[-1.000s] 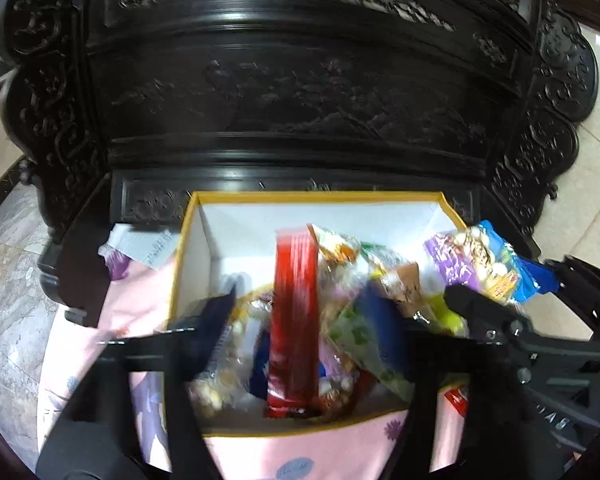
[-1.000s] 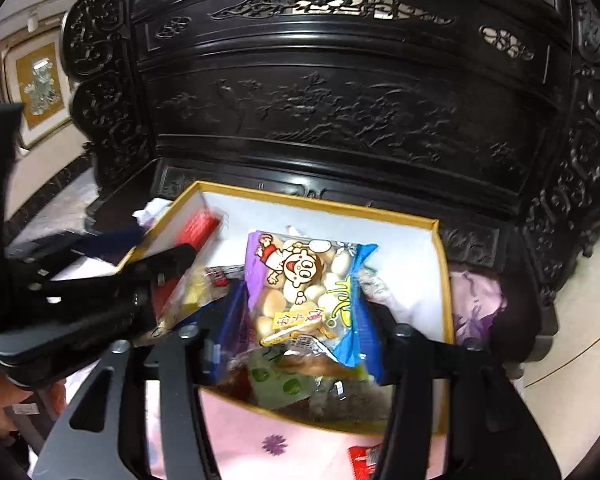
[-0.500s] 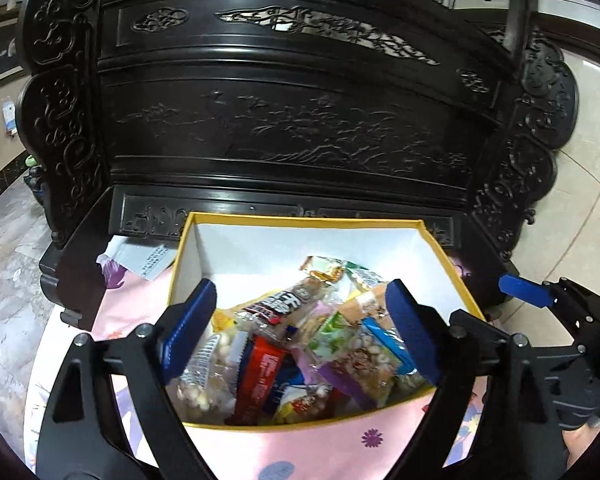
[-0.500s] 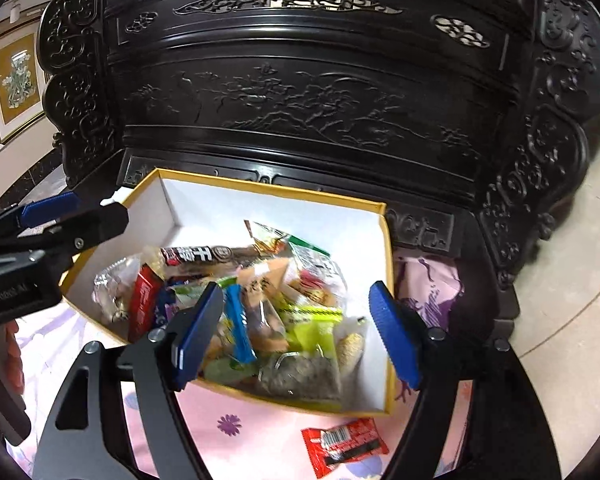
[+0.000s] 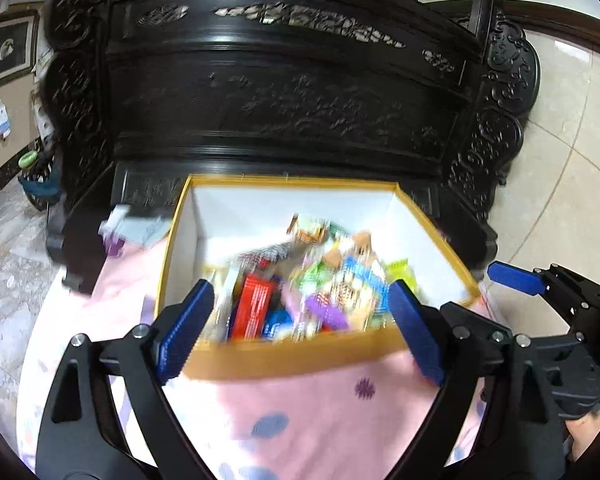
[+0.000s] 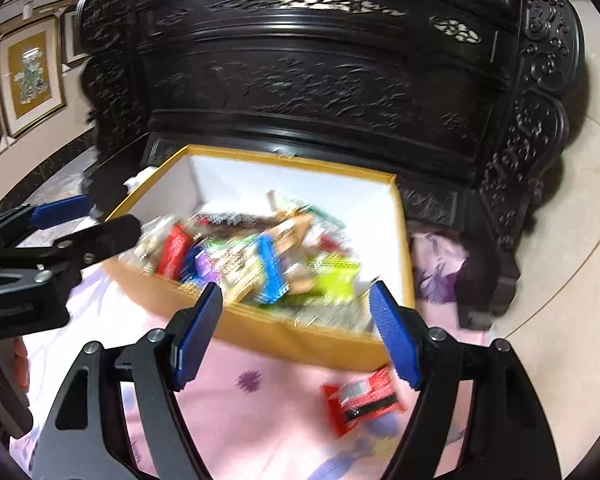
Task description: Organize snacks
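Both tongs hang empty over the near side of the snack box (image 5: 292, 360), a yellow-rimmed box with white inner walls that sits on a pink patterned cloth (image 5: 300, 420) in front of a dark carved cabinet (image 5: 300, 100). The left tongs (image 5: 296, 328) are spreading their blue pads, and nothing lies between them; past the gap, the near wall of the box and the heap of wrapped snacks (image 5: 308, 292) inside it can be seen. The right tongs (image 6: 296, 332) are also spreading, gripping nothing, and they frame the right half of the same box (image 6: 292, 340).

Most of the snacks are already in the box, piled loosely toward its front and right. 1 red packet (image 6: 360, 400) lies outside on the cloth (image 6: 240, 420), just beside the box's near right corner and below the right pad (image 6: 394, 340) of the right tongs. Motion blur hides its print.

The step in hand looks like the gap between a drop-off and the next pick. The stray red packet seems the obvious next target. The right tongs are nearer to it, and would need to dip toward the cloth, straddle the flat packet and clamp on its edges without snagging the fabric, then lift it over the rim.
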The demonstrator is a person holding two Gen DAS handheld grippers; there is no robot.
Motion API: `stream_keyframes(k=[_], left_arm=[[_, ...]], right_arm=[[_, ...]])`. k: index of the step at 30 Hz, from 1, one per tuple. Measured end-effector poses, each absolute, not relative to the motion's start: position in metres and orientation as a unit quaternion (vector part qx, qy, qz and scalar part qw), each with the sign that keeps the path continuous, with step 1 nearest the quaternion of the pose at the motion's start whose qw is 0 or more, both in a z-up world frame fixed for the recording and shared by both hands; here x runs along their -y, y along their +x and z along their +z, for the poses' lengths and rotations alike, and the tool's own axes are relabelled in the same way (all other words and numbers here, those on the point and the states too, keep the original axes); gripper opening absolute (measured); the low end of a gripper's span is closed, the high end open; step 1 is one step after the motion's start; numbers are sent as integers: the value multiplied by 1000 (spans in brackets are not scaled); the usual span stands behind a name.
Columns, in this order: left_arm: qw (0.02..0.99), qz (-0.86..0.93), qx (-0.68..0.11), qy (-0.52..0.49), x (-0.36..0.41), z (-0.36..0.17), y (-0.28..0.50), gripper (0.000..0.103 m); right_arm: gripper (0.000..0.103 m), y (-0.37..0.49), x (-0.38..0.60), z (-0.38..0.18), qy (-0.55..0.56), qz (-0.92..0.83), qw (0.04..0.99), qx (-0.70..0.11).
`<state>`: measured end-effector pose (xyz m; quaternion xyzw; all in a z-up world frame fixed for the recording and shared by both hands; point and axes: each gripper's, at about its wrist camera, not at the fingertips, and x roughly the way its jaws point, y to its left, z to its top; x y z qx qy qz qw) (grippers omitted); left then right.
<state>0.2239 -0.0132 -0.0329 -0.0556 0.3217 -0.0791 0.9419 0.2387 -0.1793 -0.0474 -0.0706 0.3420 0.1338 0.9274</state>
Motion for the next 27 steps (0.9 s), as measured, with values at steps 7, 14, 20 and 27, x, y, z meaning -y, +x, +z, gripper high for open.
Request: stream_keyframes(k=[7,14,20,27], left_arm=[[939,-34,-339,-45,-2,-76,185,96],[939,-13,-343,-36,0,-91,167,101],[938,-4,-346,-25,7,-84,165,101],[947,13,-320,12,19,-55,170,101]], right_arm=[[102,197,157,-87,-71,112,927,-351],[102,186,157,-107,-45,77,927,-364],[102,186,159,-106,-46,60,926,-370],[102,191,164,-86,-43,53,933,-354]])
